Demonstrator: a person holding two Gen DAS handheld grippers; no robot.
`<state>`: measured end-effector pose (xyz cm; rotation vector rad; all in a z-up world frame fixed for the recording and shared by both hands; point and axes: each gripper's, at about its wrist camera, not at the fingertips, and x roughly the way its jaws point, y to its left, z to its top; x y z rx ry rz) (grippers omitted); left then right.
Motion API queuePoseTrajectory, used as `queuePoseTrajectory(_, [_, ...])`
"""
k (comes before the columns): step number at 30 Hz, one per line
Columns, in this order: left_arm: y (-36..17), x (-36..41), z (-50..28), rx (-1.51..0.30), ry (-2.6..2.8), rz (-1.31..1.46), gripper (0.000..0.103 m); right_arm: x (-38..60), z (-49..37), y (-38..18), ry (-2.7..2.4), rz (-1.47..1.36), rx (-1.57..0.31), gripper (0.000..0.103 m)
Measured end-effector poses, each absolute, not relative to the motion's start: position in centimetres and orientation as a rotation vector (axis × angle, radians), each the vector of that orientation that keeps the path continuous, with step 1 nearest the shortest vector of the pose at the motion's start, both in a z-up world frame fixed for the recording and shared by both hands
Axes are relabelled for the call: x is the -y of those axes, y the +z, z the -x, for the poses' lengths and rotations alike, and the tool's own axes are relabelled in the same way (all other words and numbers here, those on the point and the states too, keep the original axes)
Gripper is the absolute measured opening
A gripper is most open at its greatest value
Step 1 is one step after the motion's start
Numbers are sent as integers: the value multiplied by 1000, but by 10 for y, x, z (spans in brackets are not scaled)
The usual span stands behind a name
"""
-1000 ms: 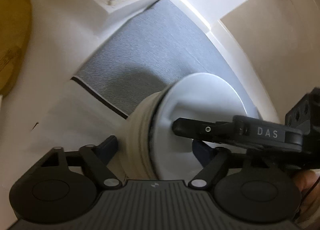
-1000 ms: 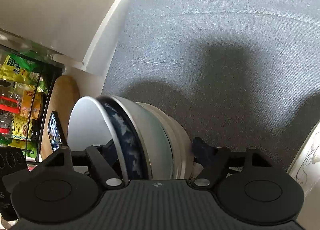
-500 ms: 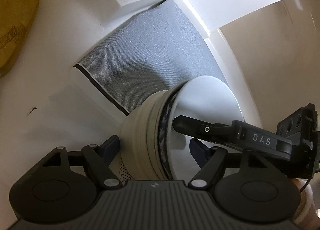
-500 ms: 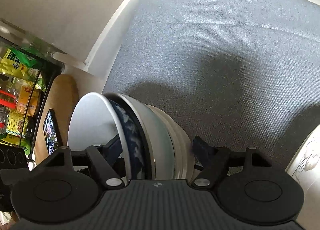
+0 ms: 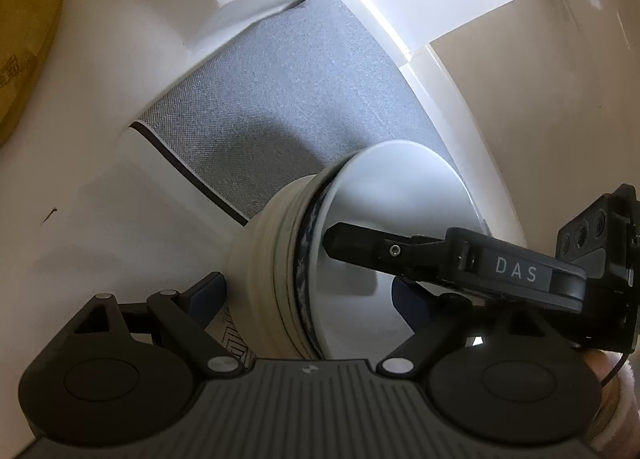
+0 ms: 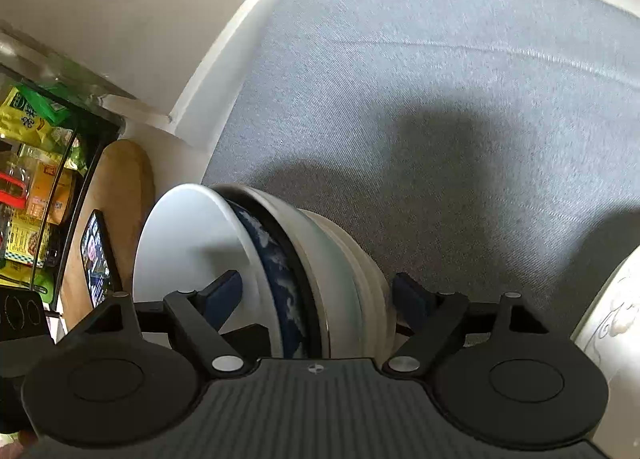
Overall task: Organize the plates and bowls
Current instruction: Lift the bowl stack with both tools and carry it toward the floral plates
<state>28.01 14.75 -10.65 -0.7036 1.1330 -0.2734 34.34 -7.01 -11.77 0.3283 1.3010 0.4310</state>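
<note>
Under me lies a grey mat (image 6: 420, 107), spread over a white counter (image 5: 92, 195); a wooden board (image 5: 24, 43) leans at the far left side, and a rack of colourful packets (image 6: 28, 163) stands behind it with a phone (image 6: 94, 259) showing a lit screen; on the mat rests the stack of bowls (image 5: 320, 259), tipped on its side so that the rims face sideways; the outer bowls are cream-white, one in the middle has a dark blue pattern (image 6: 280, 271), and the innermost is plain white inside

My left gripper (image 5: 308, 299) straddles this stack; its jaws have just been opening and now stand wide; the left finger (image 5: 204, 295) is beside the cream base and the right one (image 5: 412, 299) is inside the white hollow; I cannot tell if the pads touch

My right gripper (image 6: 316, 295) comes from the other side; its jaws also have just been opening, wide around the stack; one finger (image 6: 224, 295) is in the hollow, the other (image 6: 412, 297) near the cream wall, with a small gap
</note>
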Motion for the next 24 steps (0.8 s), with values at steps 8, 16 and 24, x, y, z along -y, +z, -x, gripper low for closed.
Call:
queuePoseTrajectory(8, [-99,-141,-287,-1114,-310,720,91,77,-344,-106,399,-344,-1280,78])
queuePoseTrajectory(16, [-113,-126,-303,-1155,-351,703,91,93,-340,-112,335,-372,-1281,78])
queuePoseTrajectory(24, [-111,-124,-302,-1124,-369,697,90,95,-332,-103,325,-378,-1243,77])
